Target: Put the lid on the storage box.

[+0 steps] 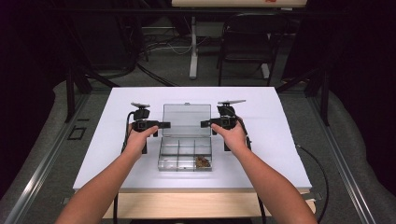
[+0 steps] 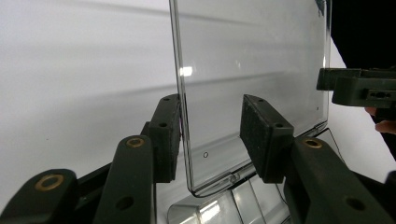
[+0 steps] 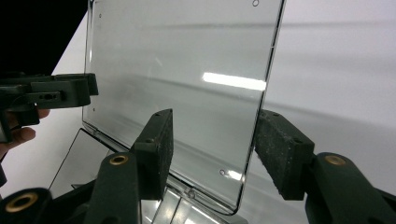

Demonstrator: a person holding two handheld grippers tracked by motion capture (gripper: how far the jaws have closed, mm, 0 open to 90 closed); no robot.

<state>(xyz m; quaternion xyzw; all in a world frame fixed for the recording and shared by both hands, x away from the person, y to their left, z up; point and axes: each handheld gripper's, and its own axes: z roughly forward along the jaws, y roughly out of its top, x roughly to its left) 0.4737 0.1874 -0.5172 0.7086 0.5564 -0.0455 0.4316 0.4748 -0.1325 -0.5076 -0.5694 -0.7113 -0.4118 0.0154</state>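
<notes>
A clear plastic compartment box point(image 1: 180, 154) lies mid-table with its lid point(image 1: 187, 119) standing upright. A small brown thing point(image 1: 202, 161) sits in its front right compartment. My left gripper point(image 1: 164, 124) is at the lid's left edge, my right gripper point(image 1: 204, 124) at its right edge. In the left gripper view the lid point(image 2: 252, 51) edge stands between the jaws of the left gripper point(image 2: 212, 112), close against the left pad point(image 2: 168, 135) and apart from the other. In the right gripper view the lid point(image 3: 177, 56) edge sits inside the right gripper point(image 3: 212, 135), near the right pad point(image 3: 280, 154), with a wide gap to the left pad.
The white tabletop point(image 1: 116, 149) has bare room on both sides of the box. A wooden edge point(image 1: 187, 203) runs along the front. Behind the table stand a black chair point(image 1: 247, 42) and a white post point(image 1: 193, 51) on a dark floor.
</notes>
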